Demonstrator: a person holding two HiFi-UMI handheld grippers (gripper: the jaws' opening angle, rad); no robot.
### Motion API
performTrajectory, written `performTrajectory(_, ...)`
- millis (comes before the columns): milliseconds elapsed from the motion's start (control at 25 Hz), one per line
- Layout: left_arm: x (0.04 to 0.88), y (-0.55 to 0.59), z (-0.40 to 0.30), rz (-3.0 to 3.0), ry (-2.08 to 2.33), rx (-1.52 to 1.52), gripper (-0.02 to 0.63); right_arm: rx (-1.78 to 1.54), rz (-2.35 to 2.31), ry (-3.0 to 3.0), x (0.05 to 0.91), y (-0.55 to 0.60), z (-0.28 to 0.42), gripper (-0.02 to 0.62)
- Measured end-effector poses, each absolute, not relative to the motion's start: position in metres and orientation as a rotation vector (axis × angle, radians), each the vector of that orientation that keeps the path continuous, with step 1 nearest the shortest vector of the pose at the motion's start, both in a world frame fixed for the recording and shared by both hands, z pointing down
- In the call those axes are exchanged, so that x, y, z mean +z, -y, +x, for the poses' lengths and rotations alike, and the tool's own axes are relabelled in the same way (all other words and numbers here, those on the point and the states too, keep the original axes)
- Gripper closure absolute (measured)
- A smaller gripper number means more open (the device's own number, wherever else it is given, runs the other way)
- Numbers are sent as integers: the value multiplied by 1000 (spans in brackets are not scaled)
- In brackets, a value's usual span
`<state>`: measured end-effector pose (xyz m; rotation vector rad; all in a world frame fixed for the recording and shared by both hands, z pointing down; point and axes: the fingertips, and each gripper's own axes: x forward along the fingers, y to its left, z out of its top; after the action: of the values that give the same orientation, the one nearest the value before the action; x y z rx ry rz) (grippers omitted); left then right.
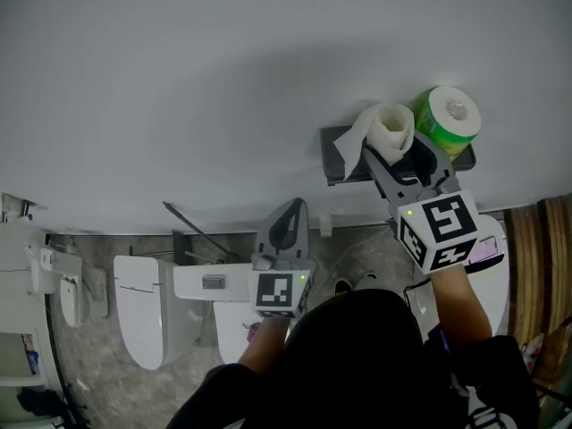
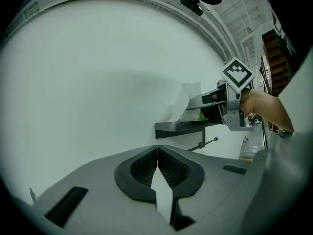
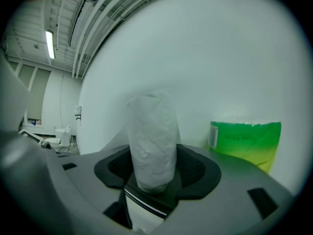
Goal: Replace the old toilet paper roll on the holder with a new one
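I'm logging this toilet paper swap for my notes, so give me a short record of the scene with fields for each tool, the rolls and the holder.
Right tool: closed on the white roll at the shelf
Left tool: shut, empty, lower, away from the shelf
White roll: upright, loose tail hanging
Green wrapped roll: standing on the shelf, untouched
Holder rod: bare, under the shelf

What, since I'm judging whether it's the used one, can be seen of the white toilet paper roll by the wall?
The white toilet paper roll is unwrapped, soft crinkled paper around an open core, with a loose tail hanging off its left side in the head view. It stands over the dark shelf at the wall, close beside the green-wrapped roll. The right gripper holds it, jaws pressed on both sides.
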<state>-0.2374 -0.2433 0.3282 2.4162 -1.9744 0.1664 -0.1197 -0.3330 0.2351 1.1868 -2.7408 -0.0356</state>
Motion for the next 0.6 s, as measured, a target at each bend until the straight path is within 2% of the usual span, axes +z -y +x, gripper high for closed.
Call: performTrajectory(600,330,256,-222,2406,1920,184,583,-107,1085,2710,253,295,-74,354)
